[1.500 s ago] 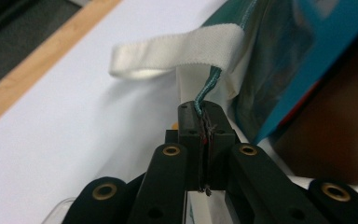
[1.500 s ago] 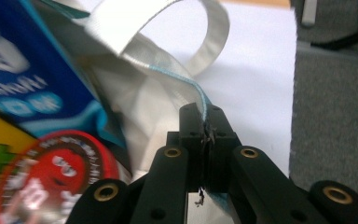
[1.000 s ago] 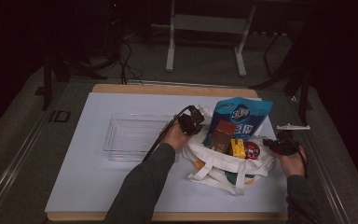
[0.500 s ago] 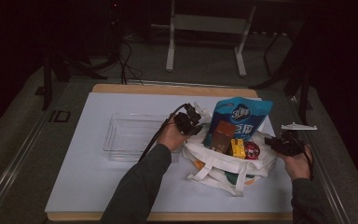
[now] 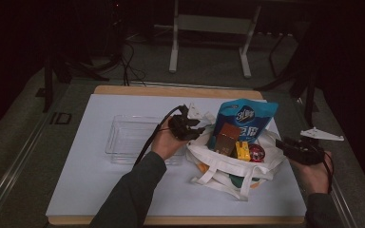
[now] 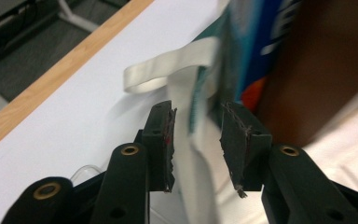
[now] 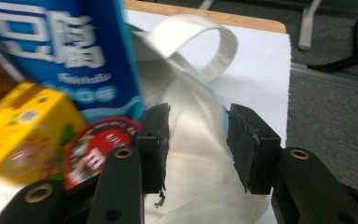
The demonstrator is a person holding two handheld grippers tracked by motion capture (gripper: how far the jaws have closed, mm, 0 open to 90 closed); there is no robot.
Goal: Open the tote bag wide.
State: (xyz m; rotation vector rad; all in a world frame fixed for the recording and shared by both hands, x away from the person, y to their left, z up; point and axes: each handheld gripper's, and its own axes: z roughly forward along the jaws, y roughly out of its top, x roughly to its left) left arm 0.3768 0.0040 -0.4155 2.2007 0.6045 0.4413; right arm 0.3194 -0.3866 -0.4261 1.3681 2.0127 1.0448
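Since a second ago the left tool (image 5: 186, 124) has edged back from the white cloth tote bag (image 5: 228, 164) on the table (image 5: 100, 190). Both tools are open: the left straddles the bag's strap (image 6: 186, 100), the right tool (image 7: 196, 140) its rim (nearer side right).

I see two hand-held units, each black. The left tool (image 5: 190, 124) trails a black cable along a dark long sleeve (image 5: 128, 194). The right tool (image 5: 292, 146) carries a pale grey three-cornered plate (image 5: 321, 135) on top; its forearm wears a dark sleeve (image 5: 319, 211) as well. In each gripper view, I note two matte black arms with brass-coloured rivets at the pivots. Each arm ends in a rectangular black pad (image 6: 162, 140) with a rough, frayed edge (image 7: 251, 147).
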